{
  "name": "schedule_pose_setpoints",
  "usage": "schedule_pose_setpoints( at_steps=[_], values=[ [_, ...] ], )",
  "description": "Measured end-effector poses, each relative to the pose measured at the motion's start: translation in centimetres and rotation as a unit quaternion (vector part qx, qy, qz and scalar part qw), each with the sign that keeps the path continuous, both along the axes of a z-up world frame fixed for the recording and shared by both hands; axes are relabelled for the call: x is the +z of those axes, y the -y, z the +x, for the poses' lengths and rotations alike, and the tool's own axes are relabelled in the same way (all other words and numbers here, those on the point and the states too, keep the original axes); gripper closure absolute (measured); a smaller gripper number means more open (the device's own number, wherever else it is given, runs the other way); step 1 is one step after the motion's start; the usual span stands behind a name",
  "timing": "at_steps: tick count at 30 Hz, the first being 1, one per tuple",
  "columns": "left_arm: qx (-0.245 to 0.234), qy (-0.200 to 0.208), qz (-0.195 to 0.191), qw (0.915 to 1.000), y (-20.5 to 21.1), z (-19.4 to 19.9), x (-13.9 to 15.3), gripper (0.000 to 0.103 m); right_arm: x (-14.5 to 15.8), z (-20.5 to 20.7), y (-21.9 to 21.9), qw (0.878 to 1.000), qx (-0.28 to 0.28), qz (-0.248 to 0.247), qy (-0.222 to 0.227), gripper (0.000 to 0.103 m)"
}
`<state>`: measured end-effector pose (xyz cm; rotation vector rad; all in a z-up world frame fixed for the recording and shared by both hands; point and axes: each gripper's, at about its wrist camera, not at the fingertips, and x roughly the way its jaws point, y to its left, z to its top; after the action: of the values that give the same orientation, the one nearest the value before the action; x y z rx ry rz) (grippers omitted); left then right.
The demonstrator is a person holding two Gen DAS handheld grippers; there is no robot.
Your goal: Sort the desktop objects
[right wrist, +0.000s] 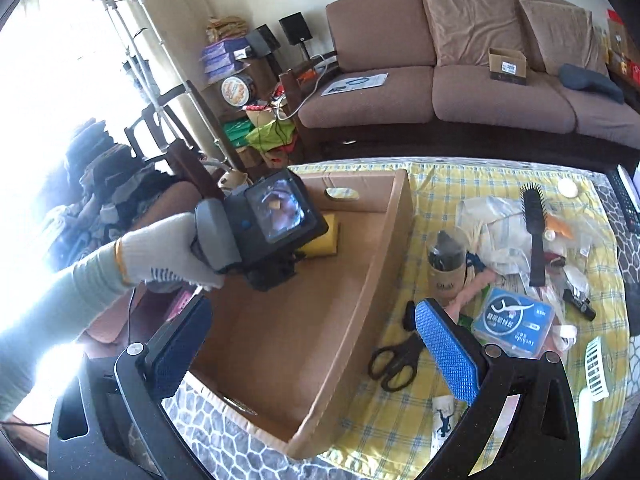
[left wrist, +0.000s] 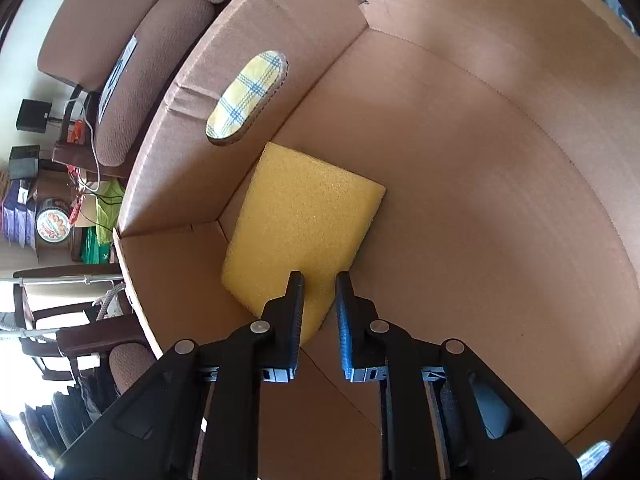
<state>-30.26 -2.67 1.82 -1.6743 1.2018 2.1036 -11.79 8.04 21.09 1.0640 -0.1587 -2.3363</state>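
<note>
Item: yellow sponge, lying in cardboard box corner, frame centre.
L gripper: jaws nearly closed, nothing between them, tips over sponge's near edge.
R gripper: wide open, empty, above box rim; scissors lower right.
Risk: the tilted L gripper could snag the sponge and drag it out.

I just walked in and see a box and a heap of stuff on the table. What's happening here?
A person with a two-finger gripper in each hand is sorting clutter into an open brown cardboard box. The left gripper hangs inside it, jaws narrowly apart and empty, just above a yellow foam sponge lying in the corner. The right gripper is wide open and empty near the black scissors on the checked yellow tablecloth.
</note>
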Motion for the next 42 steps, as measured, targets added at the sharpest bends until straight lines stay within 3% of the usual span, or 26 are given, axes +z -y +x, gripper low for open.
schedule_pose_setpoints(
  at_steps=[6,8,9,11,16,21,23,27,28,29,31,33,36,39,42],
  values=[
    [-0.016,0.022,-0.005,0.9996,-0.4,-0.3,0.3,0.086,-1.6,1.7,-0.6,1.0,0.012,-0.002,-0.002,0.0],
    [0.034,0.043,0.06,0.9967,0.8,-0.2,2.0,0.081,-2.0,2.1,-0.8,1.0,0.01,-0.004,0.0,0.0],
    [0.058,0.059,0.1,0.9916,1.4,0.1,2.7,0.072,-2.1,2.5,-0.9,1.0,0.009,-0.002,-0.002,0.0],
    [0.077,0.067,0.128,0.9865,2.3,1.2,3.1,0.065,-2.0,3.2,-1.3,1.0,0.007,-0.004,-0.008,0.0],
    [0.072,0.023,0.045,0.9961,3.1,3.0,1.1,0.065,-1.1,4.5,-3.1,0.999,-0.012,-0.031,-0.012,0.0],
    [0.087,0.009,-0.002,0.9962,2.1,3.1,-1.4,0.061,-0.9,5.8,-3.9,0.997,-0.021,-0.07,-0.009,0.0],
    [0.118,0.033,0.054,0.991,2.1,2.6,-0.6,0.063,-1.0,5.8,-3.7,0.998,-0.017,-0.064,-0.01,0.0],
    [0.149,0.13,0.226,0.9539,1.0,3.6,1.3,0.064,-1.9,5.4,-3.8,0.997,-0.01,-0.077,0.0,0.0],
    [0.144,0.138,0.258,0.9453,0.6,3.9,1.9,0.063,-2.1,5.3,-3.9,0.997,-0.01,-0.074,0.001,0.0],
    [0.143,0.139,0.267,0.9429,0.2,4.2,2.5,0.061,-2.3,5.3,-4.0,0.998,-0.012,-0.069,0.002,0.0],
    [0.138,0.114,0.245,0.9529,-0.5,4.5,3.5,0.063,-2.5,5.3,-4.4,0.998,-0.016,-0.063,0.004,0.0],
    [0.124,0.066,0.21,0.9675,-0.9,4.5,4.4,0.059,-2.7,5.3,-5.1,0.997,-0.025,-0.067,0.005,0.0],
    [0.114,-0.011,0.145,0.9828,-1.3,3.7,4.2,0.057,-2.5,5.2,-5.7,0.997,-0.033,-0.07,0.004,0.0],
    [0.094,-0.03,0.097,0.9904,-2.1,2.3,2.6,0.056,-2.5,5.2,-5.6,0.997,-0.03,-0.066,0.002,0.0],
    [0.119,-0.054,0.073,0.9887,-2.7,0.4,1.7,0.056,-2.6,5.2,-5.5,0.997,-0.028,-0.067,0.004,0.0]
  ],
)
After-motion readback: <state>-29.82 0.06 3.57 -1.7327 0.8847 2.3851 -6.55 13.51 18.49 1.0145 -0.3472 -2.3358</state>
